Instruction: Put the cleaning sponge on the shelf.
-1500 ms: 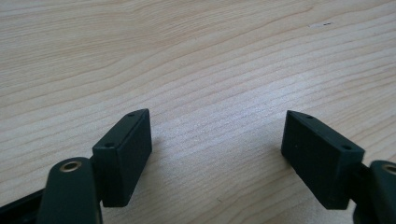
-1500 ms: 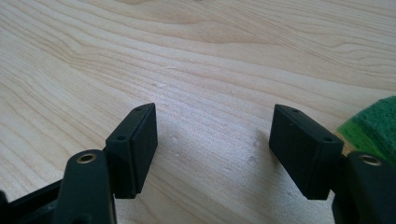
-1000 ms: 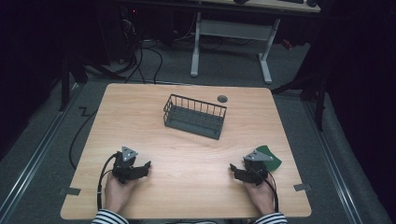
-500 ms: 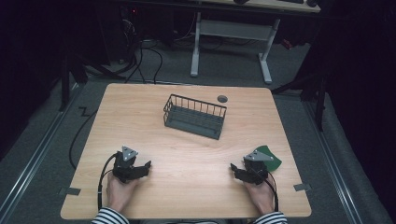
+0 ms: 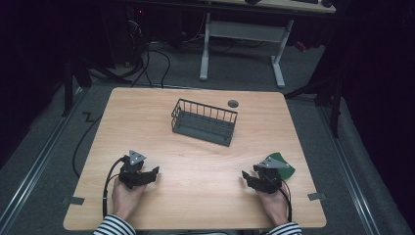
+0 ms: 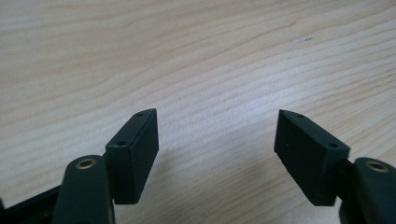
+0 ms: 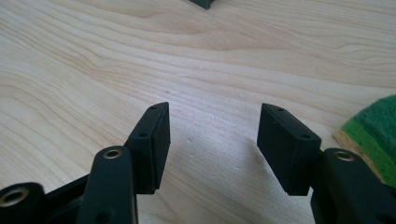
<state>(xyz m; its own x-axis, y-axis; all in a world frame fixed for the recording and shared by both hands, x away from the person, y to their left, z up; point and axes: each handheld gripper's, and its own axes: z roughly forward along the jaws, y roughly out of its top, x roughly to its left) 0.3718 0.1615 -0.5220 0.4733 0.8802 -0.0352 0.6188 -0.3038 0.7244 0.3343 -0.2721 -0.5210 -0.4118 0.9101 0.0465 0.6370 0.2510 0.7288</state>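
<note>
A dark wire basket (image 5: 204,121) stands empty on the wooden table (image 5: 195,196), past its middle. A green sponge (image 5: 280,164) lies near the right edge, and in the right gripper view the sponge (image 7: 373,133) shows its yellow underside beside the right jaw. My left gripper (image 5: 154,172) rests low at the front left, held by a hand, jaws apart over bare wood (image 6: 215,116). My right gripper (image 5: 245,177) rests at the front right, just left of the sponge, jaws apart (image 7: 214,109). Both pairs of jaws have just been closing, with nothing between them.
A round dark grommet (image 5: 233,103) sits in the tabletop behind the basket. A corner of the basket (image 7: 203,3) shows at the top of the right gripper view. Cables (image 5: 108,181) trail from the grippers. A white desk frame (image 5: 240,44) stands on the floor beyond the table.
</note>
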